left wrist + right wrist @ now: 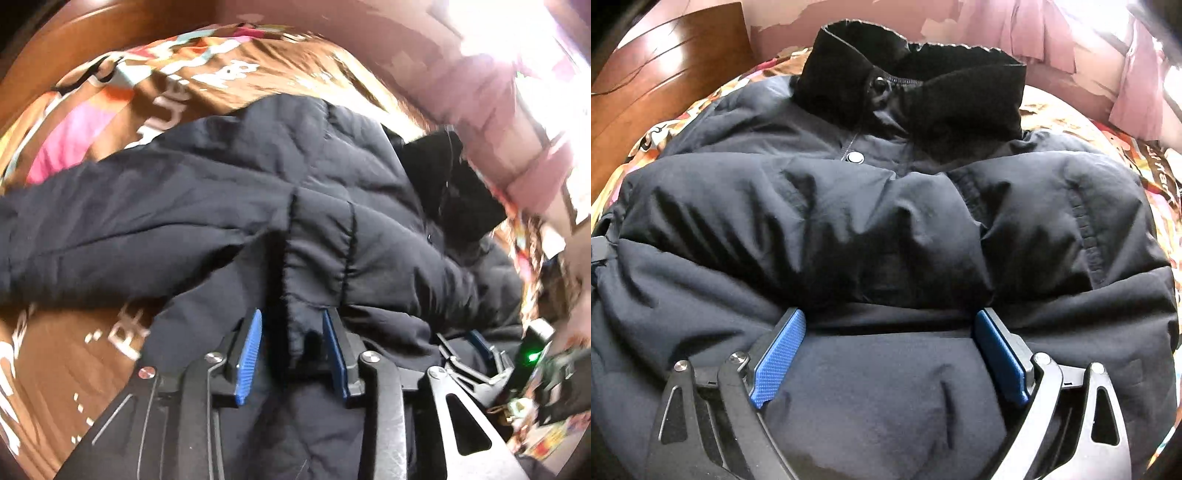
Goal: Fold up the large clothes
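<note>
Two tongs, left [291,328] and right [890,328], jaws apart over one jacket [879,221].

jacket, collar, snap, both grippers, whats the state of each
jacket: lying on the bedspread, sleeves folded across the front
collar: standing up, zipped
snap: fastened
left gripper: open, cuff between its pads
right gripper: wide open, over the jacket

White lettering runs across the brown bedspread [177,99] — upper left of the frame — too blurred to read.
</note>
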`<state>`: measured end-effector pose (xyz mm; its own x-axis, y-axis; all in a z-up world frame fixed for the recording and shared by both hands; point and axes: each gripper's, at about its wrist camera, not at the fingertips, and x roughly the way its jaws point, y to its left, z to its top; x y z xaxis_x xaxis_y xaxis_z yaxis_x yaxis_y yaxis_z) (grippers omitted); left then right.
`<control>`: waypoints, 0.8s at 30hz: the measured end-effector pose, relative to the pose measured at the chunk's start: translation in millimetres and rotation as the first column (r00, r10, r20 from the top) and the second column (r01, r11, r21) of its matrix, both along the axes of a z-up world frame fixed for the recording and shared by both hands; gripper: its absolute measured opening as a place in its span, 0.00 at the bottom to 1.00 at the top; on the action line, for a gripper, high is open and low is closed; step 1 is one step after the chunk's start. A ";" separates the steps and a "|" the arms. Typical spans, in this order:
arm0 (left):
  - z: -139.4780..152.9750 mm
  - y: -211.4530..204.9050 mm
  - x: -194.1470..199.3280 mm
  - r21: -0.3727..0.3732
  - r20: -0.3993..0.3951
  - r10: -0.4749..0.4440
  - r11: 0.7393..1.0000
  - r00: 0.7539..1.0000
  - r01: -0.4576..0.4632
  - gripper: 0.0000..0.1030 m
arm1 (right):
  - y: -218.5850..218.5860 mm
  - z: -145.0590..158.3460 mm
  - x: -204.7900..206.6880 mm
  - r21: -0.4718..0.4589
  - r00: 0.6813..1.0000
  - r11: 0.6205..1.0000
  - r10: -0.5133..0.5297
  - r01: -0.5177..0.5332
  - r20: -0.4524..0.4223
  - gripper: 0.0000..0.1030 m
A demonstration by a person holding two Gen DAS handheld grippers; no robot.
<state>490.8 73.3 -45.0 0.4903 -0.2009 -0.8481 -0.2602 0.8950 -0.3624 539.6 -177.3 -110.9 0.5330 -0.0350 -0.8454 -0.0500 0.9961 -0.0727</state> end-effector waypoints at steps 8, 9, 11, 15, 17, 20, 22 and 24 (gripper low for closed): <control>5.4 80.5 -46.6 -0.010 -0.025 0.196 0.981 0.980 -0.196 0.81 | 5.3 10.9 2.8 -0.034 0.995 0.997 -0.070 0.068 -0.066 0.89; 2.4 88.9 -51.5 -0.008 -0.036 0.214 0.977 0.976 -0.215 0.81 | 5.1 13.7 3.2 -0.038 0.994 0.996 -0.087 0.085 -0.072 0.89; -7.1 117.9 -67.4 0.011 -0.068 0.290 0.957 0.955 -0.290 0.81 | 6.5 23.4 -2.6 -0.027 0.989 0.990 -0.140 0.139 -0.049 0.89; -25.7 171.8 -97.1 0.003 -0.108 0.427 0.903 0.898 -0.429 0.81 | 27.3 44.0 -27.3 0.026 0.982 0.982 -0.187 0.186 0.034 0.89; -34.1 199.1 -110.0 -0.021 -0.123 0.499 0.863 0.858 -0.505 0.81 | 47.1 52.4 -32.3 0.032 0.985 0.986 -0.163 0.161 0.063 0.89; -44.1 233.4 -121.7 -0.029 -0.134 0.576 0.811 0.806 -0.584 0.81 | 70.2 60.7 -24.5 0.044 0.990 0.994 -0.106 0.102 0.097 0.89; -50.8 252.8 -123.9 -0.046 -0.139 0.595 0.795 0.792 -0.605 0.81 | 89.7 63.3 -10.9 0.045 0.992 0.997 -0.065 0.060 0.111 0.89; -57.8 269.4 -122.2 -0.055 -0.152 0.612 0.779 0.776 -0.625 0.81 | 107.4 66.6 3.8 0.052 0.991 0.998 -0.041 0.035 0.126 0.89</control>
<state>368.5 342.8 -102.8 0.4343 0.0263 -0.9004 -0.7916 0.4881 -0.3676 543.3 -69.9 -44.2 0.6351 -0.0171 -0.7722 -0.0057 0.9996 -0.0268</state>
